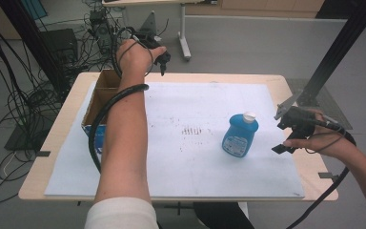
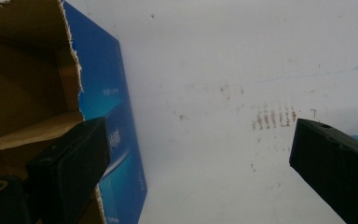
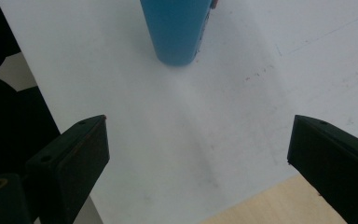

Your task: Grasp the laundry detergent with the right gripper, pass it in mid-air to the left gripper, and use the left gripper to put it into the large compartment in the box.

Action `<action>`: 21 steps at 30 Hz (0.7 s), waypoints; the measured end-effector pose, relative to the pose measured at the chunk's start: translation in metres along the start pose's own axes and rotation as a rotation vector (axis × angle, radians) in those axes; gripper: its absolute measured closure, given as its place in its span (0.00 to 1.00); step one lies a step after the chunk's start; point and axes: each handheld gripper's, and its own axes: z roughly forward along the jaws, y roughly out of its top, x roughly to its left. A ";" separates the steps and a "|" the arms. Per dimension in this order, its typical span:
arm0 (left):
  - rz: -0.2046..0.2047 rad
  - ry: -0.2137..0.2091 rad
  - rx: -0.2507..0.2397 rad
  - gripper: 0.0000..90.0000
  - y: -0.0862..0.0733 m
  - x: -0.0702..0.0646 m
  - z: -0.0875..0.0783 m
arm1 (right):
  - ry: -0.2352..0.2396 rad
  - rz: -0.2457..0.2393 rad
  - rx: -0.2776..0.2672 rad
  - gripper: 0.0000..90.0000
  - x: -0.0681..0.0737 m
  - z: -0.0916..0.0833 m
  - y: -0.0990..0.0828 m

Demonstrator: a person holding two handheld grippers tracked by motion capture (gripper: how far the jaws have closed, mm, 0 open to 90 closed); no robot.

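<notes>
At the 9 o'clock edge of the surface (image 1: 66, 143) sits an open cardboard box (image 1: 100, 93) with a blue printed side and a torn flap. The left gripper (image 1: 162, 59) is held up past the 11 o'clock corner, above and beyond the box; in the left gripper view its jaws stand wide apart with nothing between them, the box's brown inside to one side and the white sheet (image 1: 171, 157) below.

Moving right, faint reddish marks dot the middle of the sheet. Just past centre, toward 3 o'clock, the blue bottle (image 1: 240, 135) stands upright on its base, its long axis vertical and its white cap pointing straight up, label facing the person.

Farther right, near the 3 o'clock edge, the right gripper (image 1: 286, 136) hovers a little apart from the bottle. In the right gripper view its jaws are spread wide and empty, aimed at the bottle's lower body ahead.

This looks like the approach before a grasp: nothing is held yet. The next move probably calls for the right gripper to slide toward 9 o'clock, level with the surface, until the bottle's body sits between the jaws, then close across its narrower width without tipping it.
</notes>
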 end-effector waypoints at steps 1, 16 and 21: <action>-0.002 0.001 0.000 0.06 0.000 0.000 0.000 | -0.004 0.007 -0.012 0.06 0.001 0.003 -0.002; 0.000 -0.002 0.004 0.06 -0.002 0.002 0.003 | -0.028 0.062 -0.233 0.06 0.014 0.046 -0.013; -0.002 0.002 0.009 0.06 -0.003 0.002 0.004 | -0.052 0.083 -0.351 0.05 0.017 0.055 -0.014</action>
